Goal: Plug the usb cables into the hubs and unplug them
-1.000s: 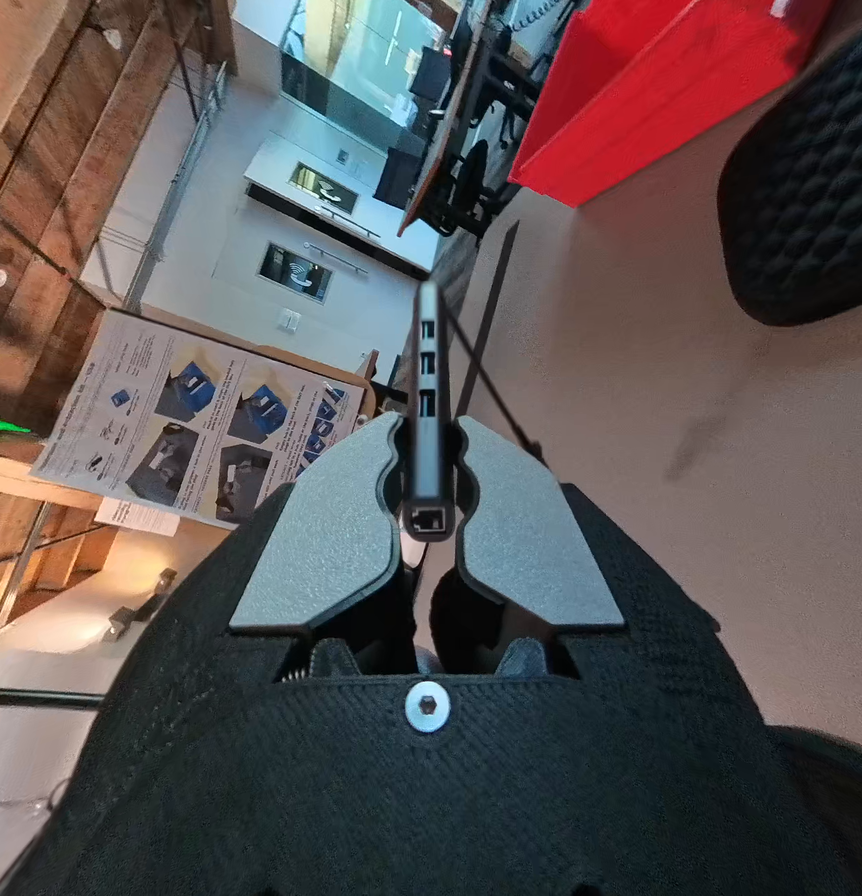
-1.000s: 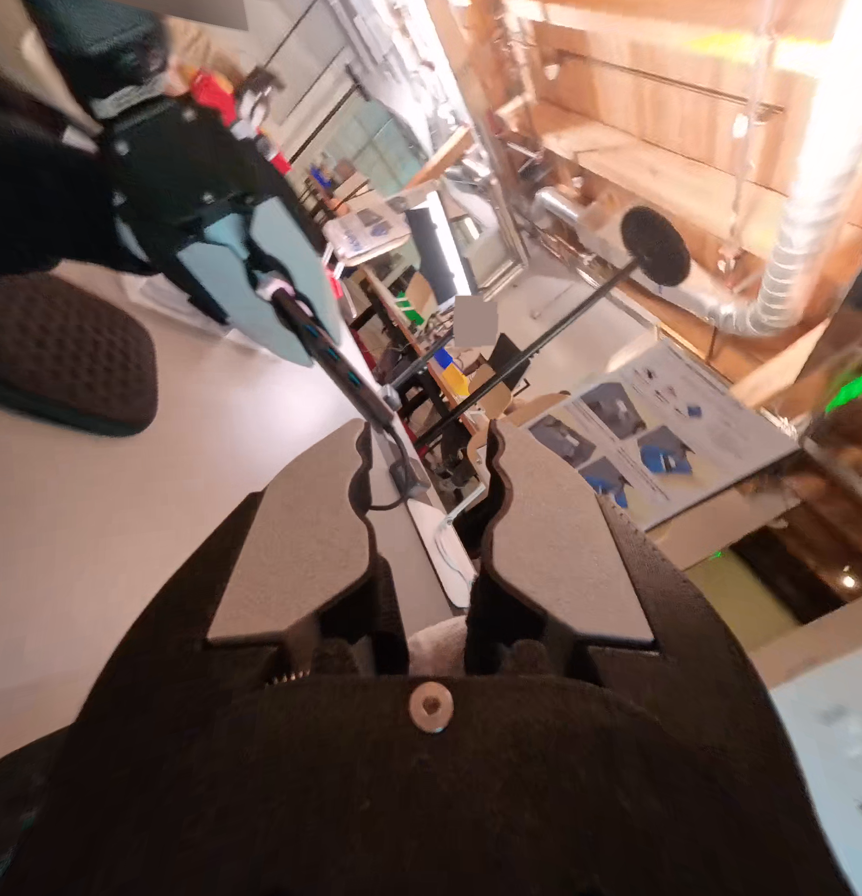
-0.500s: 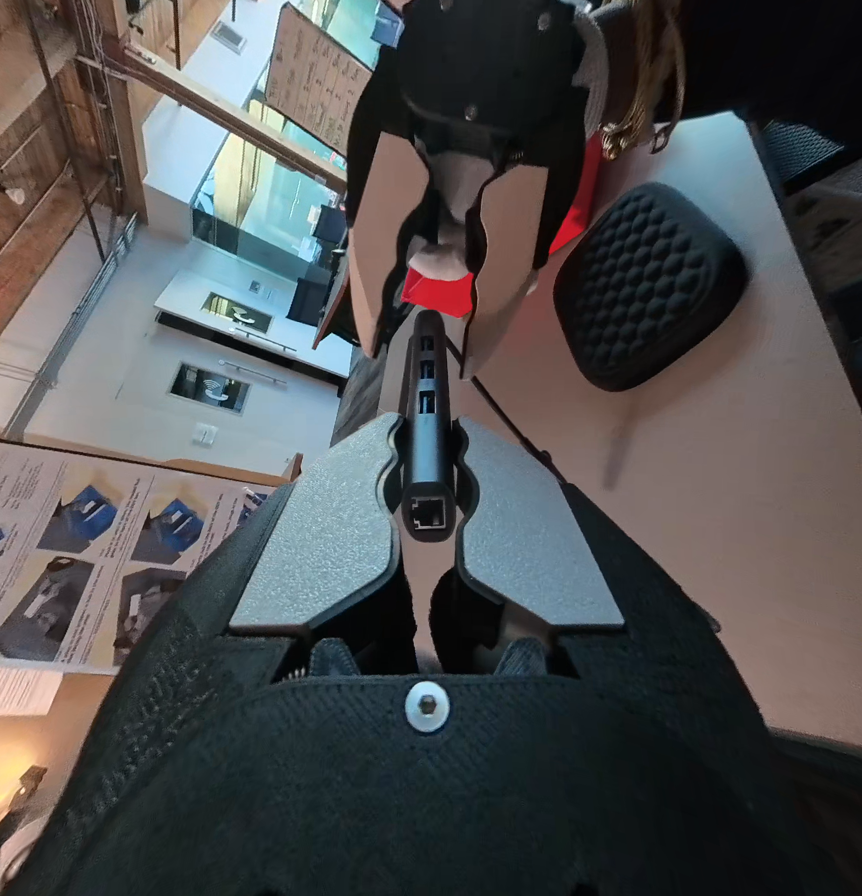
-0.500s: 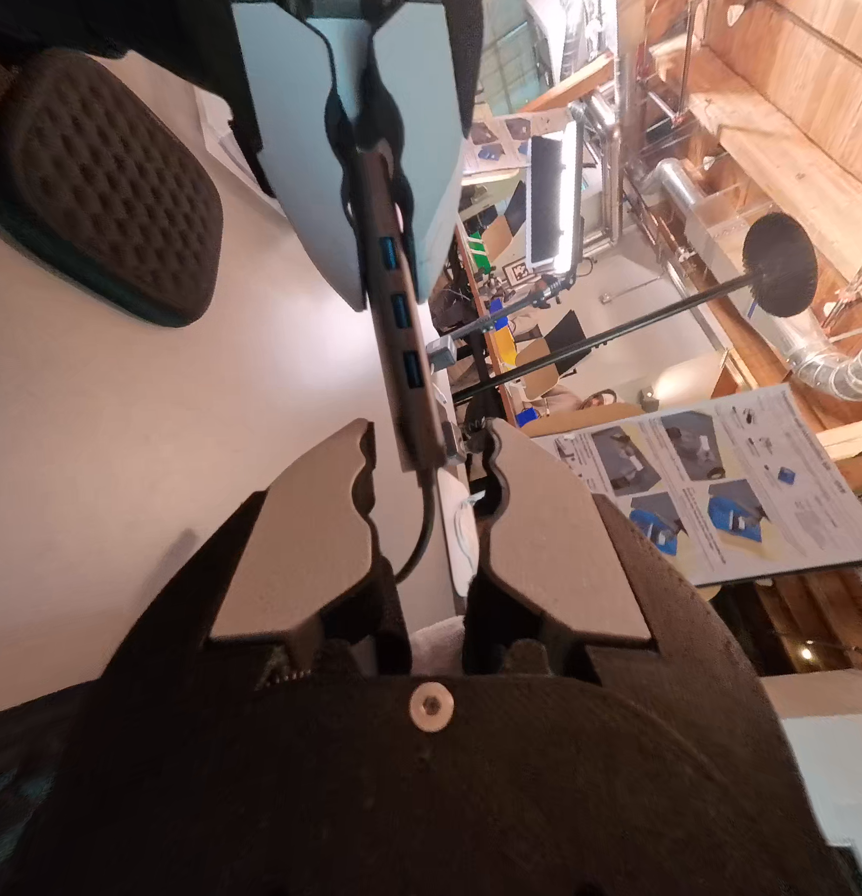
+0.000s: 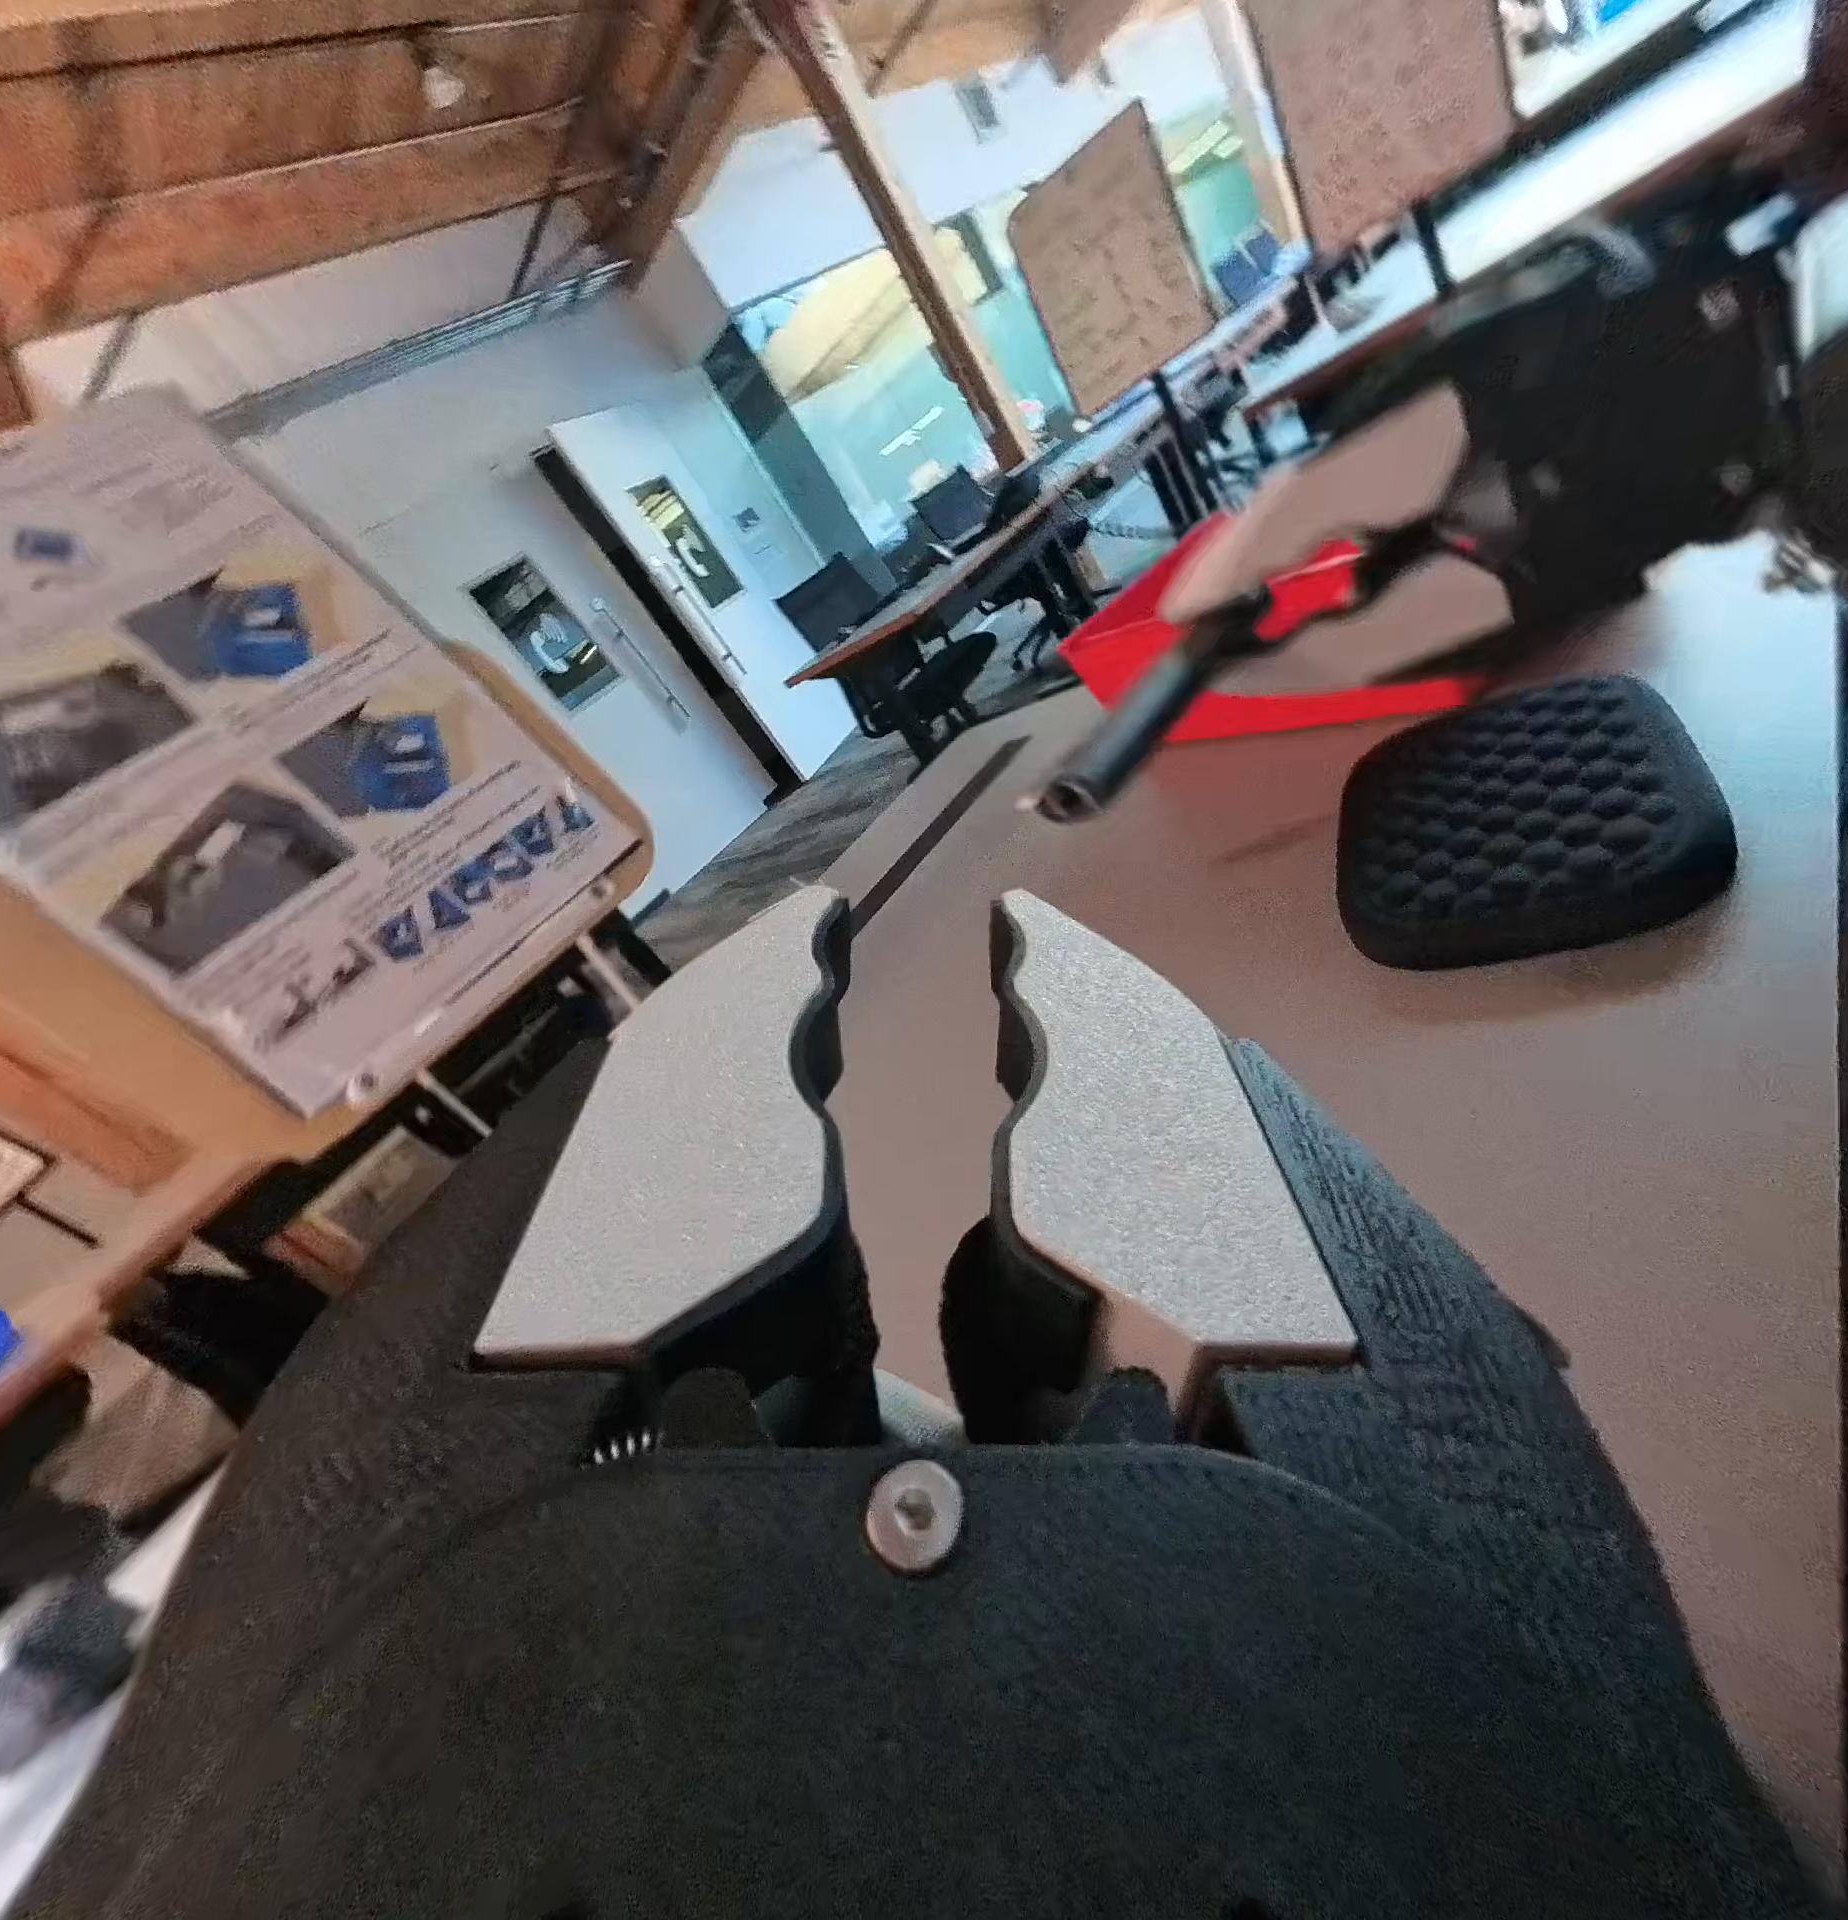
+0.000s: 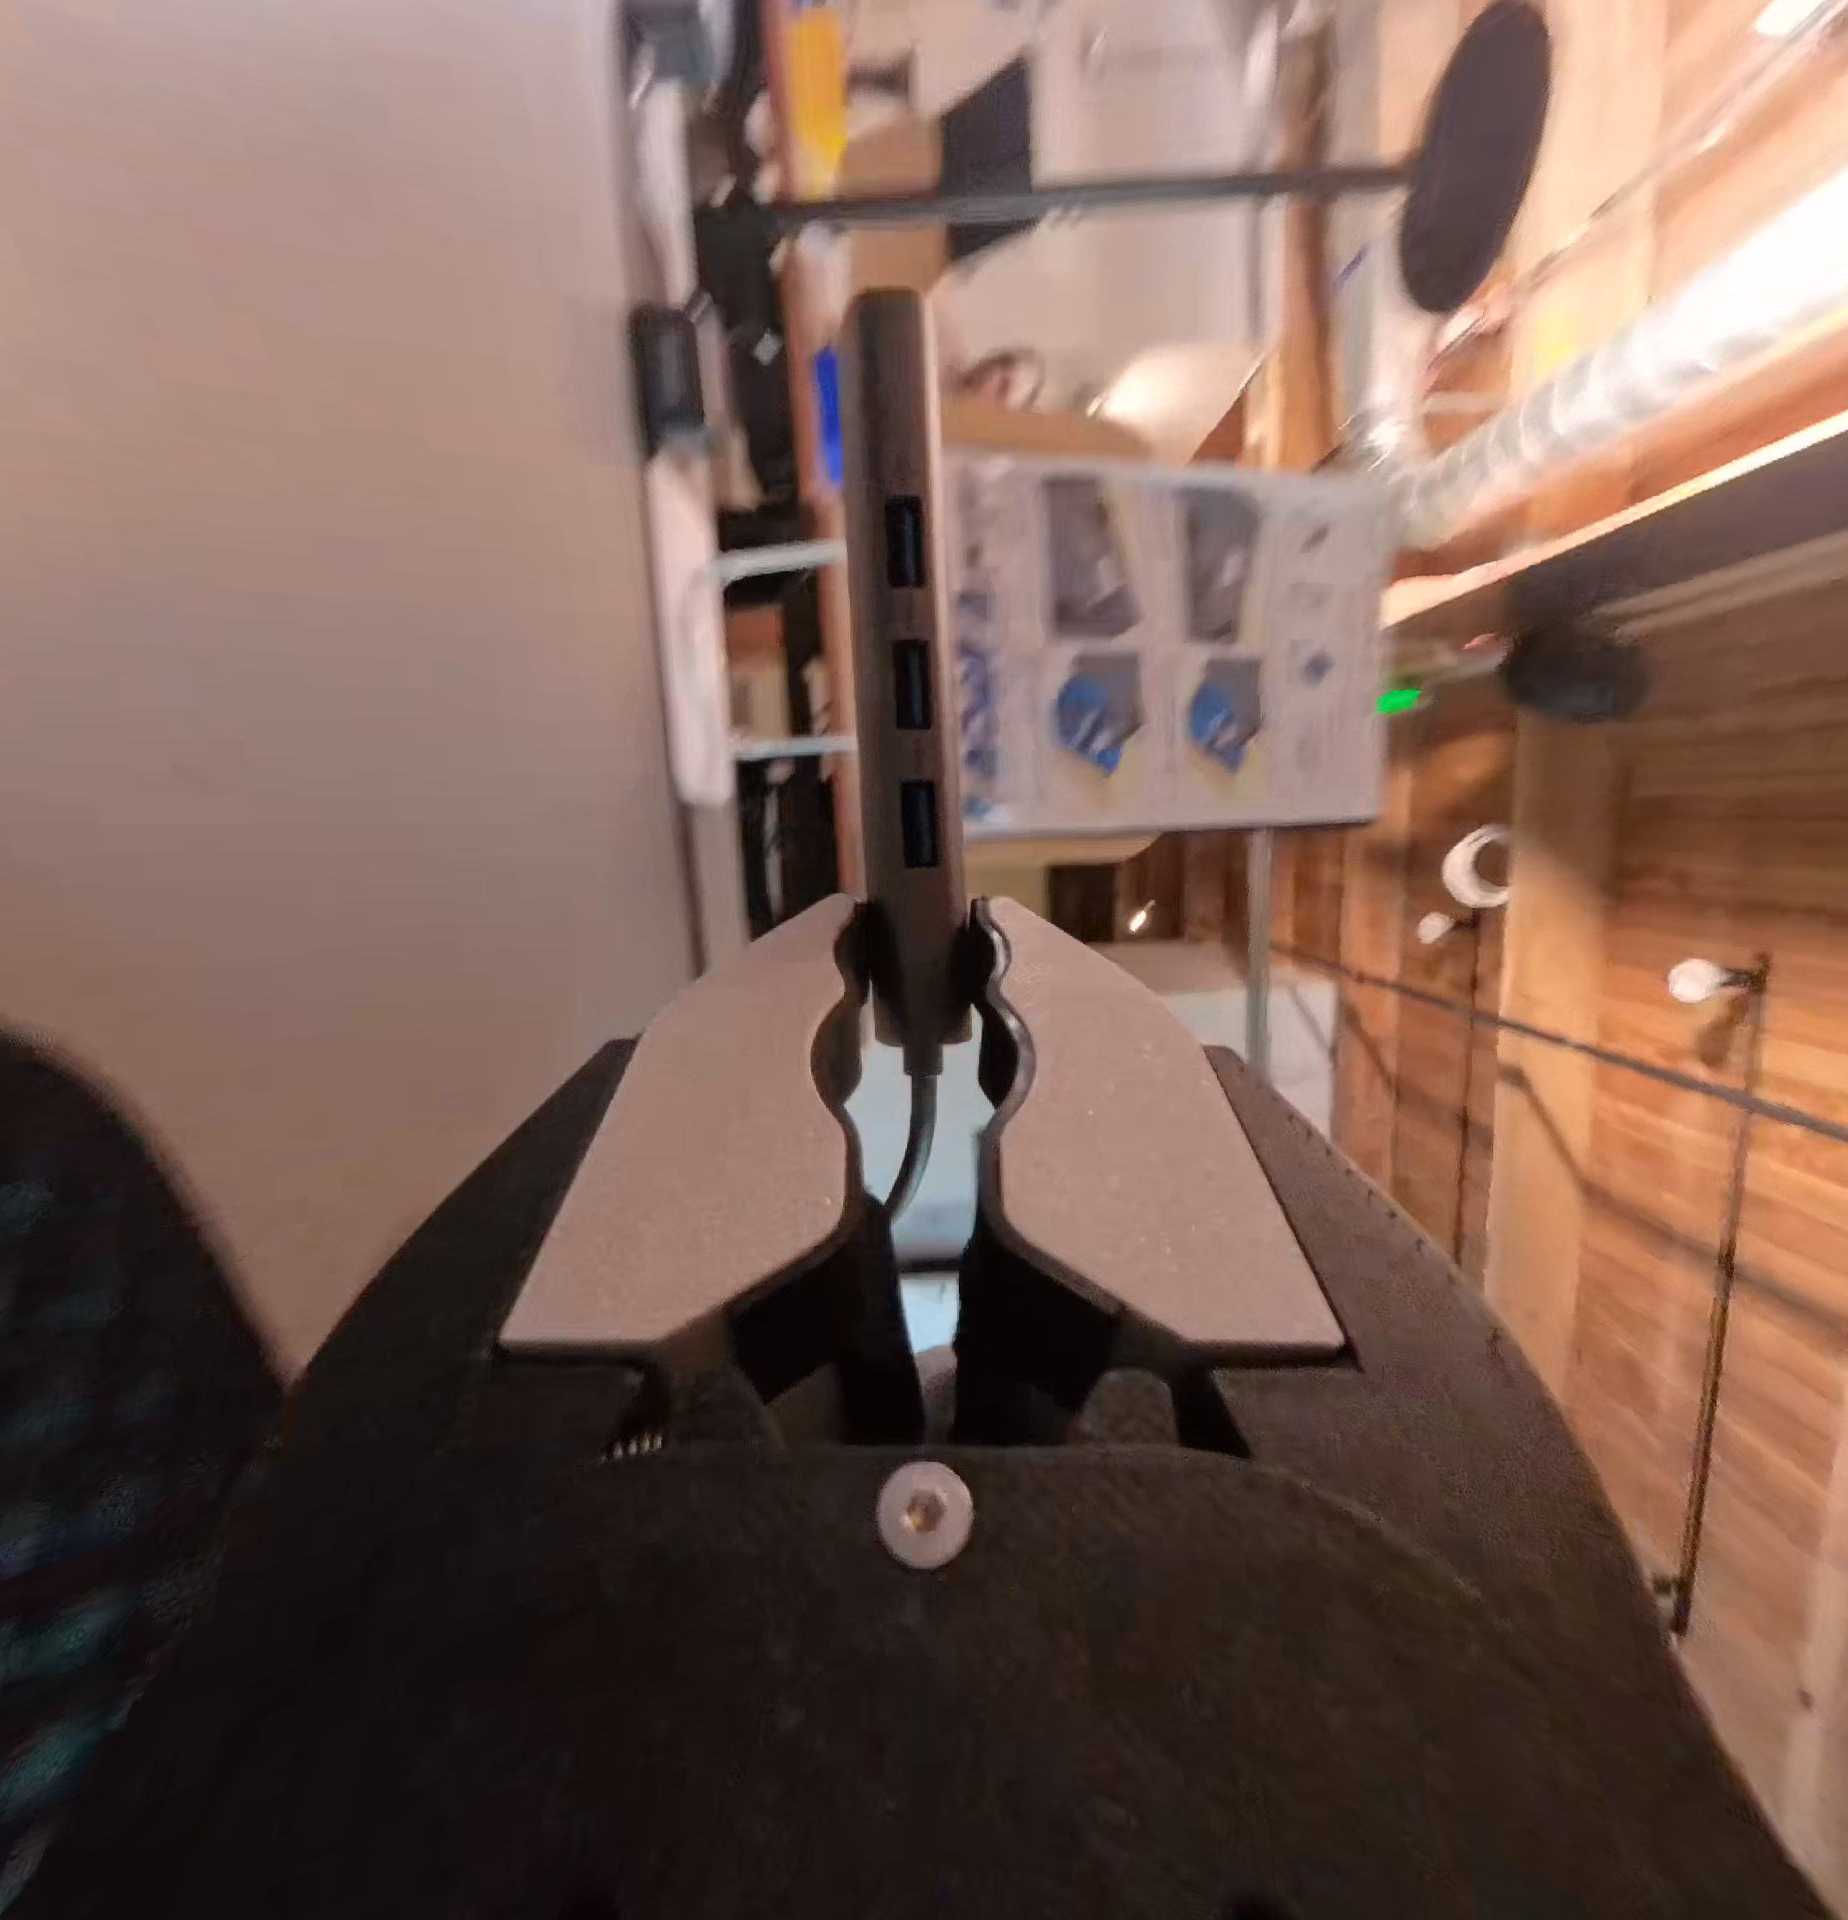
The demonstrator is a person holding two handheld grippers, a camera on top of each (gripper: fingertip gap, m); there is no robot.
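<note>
A slim grey USB hub (image 6: 904, 675) with three blue ports sticks forward from my right gripper (image 6: 915, 925), which is shut on its cable end. Its dark cable (image 6: 920, 1132) trails back between the fingers. In the left wrist view the same hub (image 5: 1138, 727) shows blurred in the air at the upper right, held by the right gripper (image 5: 1242, 603). My left gripper (image 5: 920, 925) is open and empty above the tan table (image 5: 1419, 1143), well short of the hub. I see no loose USB cable.
A black textured pad (image 5: 1533, 831) lies on the table to the right. A red bin (image 5: 1263, 675) stands behind it. A thin black strip (image 5: 930, 842) lies ahead of the left gripper. A poster board (image 5: 224, 727) stands off the table's left edge.
The hub has passed from my left gripper to my right. The left gripper opened and drew back from it. The right gripper closed on the hub's cable end and swung away.
</note>
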